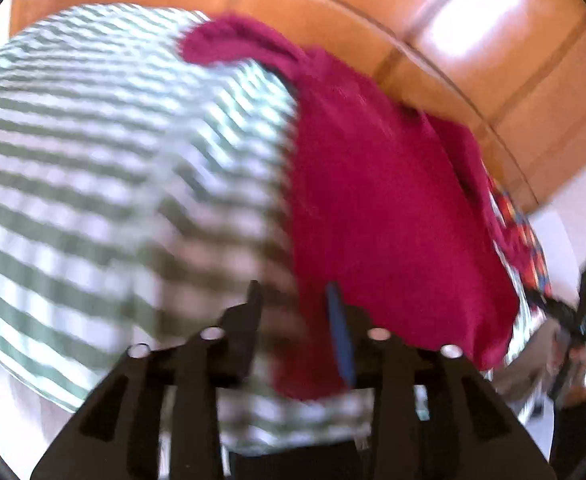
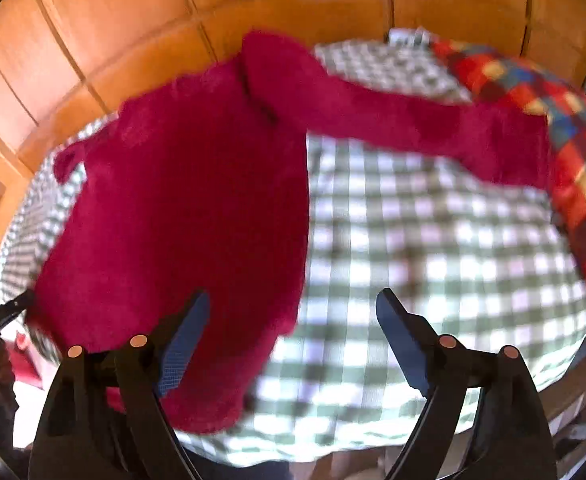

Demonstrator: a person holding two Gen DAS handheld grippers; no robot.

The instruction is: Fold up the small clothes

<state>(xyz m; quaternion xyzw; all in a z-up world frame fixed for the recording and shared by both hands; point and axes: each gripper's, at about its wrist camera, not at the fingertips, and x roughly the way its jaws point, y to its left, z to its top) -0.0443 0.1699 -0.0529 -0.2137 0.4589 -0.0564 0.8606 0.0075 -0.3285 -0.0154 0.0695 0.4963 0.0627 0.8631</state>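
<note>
A crimson knit sweater (image 2: 197,208) lies on a green-and-white checked cloth (image 2: 433,240), one sleeve (image 2: 393,120) stretched to the right toward a multicoloured plaid fabric (image 2: 565,136). In the left wrist view the sweater (image 1: 381,208) lies right of centre, blurred by motion. My left gripper (image 1: 295,300) hangs just above its near hem, fingers apart and empty. My right gripper (image 2: 293,304) is wide open and empty over the sweater's right edge, above the checked cloth. The right gripper also shows at the far right of the left wrist view (image 1: 573,312).
The checked cloth (image 1: 93,184) covers a round surface. An orange wood-panelled wall (image 2: 133,32) stands behind it. The plaid fabric (image 1: 529,248) lies at the cloth's right side. The left gripper's tip (image 2: 9,308) shows at the left edge of the right wrist view.
</note>
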